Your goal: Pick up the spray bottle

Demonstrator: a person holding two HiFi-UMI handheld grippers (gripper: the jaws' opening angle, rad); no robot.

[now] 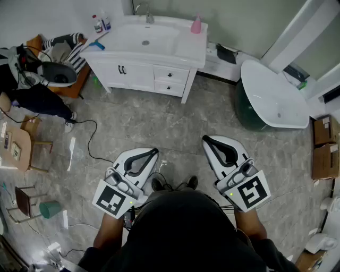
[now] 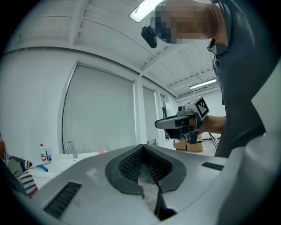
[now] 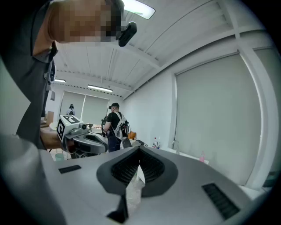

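2 closed — left claw (image 1: 154,152) | right claw (image 1: 205,140) | 1 bottle (image 1: 196,24) (pink)

The bottles (image 1: 98,24) on the vanity (image 1: 180,50) are too small to tell apart.

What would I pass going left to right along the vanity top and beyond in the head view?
two small bottles → faucet → pink bottle → bathtub → cardboard boxes
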